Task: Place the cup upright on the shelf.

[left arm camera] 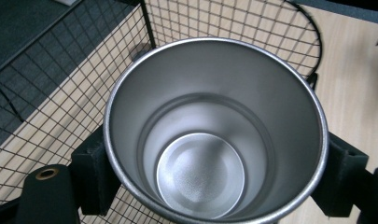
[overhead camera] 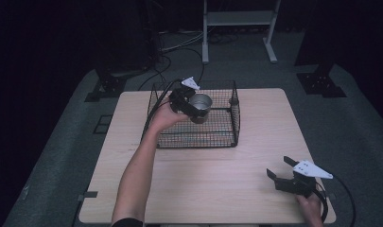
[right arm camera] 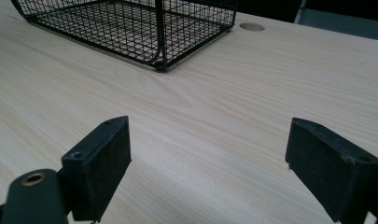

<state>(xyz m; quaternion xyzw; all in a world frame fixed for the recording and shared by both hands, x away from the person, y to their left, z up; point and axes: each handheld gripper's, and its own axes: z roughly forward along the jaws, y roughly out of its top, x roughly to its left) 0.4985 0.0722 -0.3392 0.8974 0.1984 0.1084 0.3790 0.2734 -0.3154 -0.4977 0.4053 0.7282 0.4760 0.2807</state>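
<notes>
A shiny steel cup (overhead camera: 200,106) hangs over the inside of a black wire basket (overhead camera: 224,138) at the table's far middle, with my left gripper (overhead camera: 191,105) shut on its sides. In the left gripper view the cup (left arm camera: 214,126) is empty, mouth toward the camera, and the black pads (left arm camera: 95,172) press on both its flanks above the basket mesh (left arm camera: 46,98). My right gripper (overhead camera: 280,166) rests near the table's front right corner, held by a hand, its jaws wide apart. In the right gripper view its fingers (right arm camera: 100,163) stand over bare wood with nothing between them.
The basket (right arm camera: 144,28) sits on a light wooden table (overhead camera: 255,156) with a round hole (right arm camera: 251,26) near its far edge. Beyond the table are a dark floor, cables (overhead camera: 179,47) and a white frame's legs (overhead camera: 205,42). Black stand feet (overhead camera: 321,80) flank the table.
</notes>
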